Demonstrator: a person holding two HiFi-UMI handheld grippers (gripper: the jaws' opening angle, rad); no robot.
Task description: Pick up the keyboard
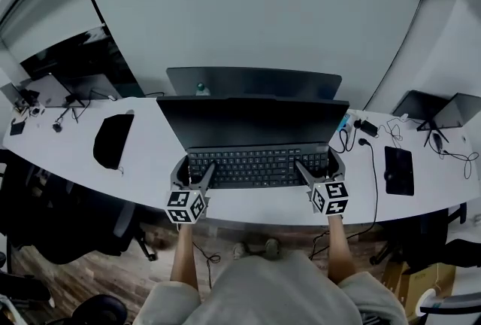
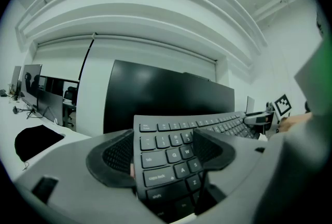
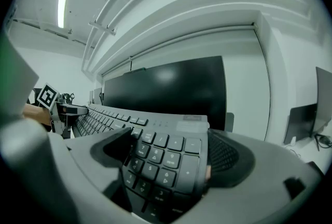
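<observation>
Because the keyboard (image 1: 258, 165) — long, stiff, probably light, lying at the front of the desk (image 1: 150, 158) — would tip if held by one end, the left claw (image 1: 197, 177) and right claw (image 1: 314, 174) each pinch one short end.

the keyboard (image 1: 258, 165) sits directly before the monitor (image 1: 252, 120), with a pouch (image 1: 113, 140) on the desk (image 1: 150, 188) to its left and a flat pad (image 1: 398, 170) to its right.

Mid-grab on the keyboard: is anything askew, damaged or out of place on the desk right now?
Nothing stands out. The keyboard lies square to the monitor, with the left tongs closed on its left end and the right tongs on its right end. No damage or spill shows.
</observation>
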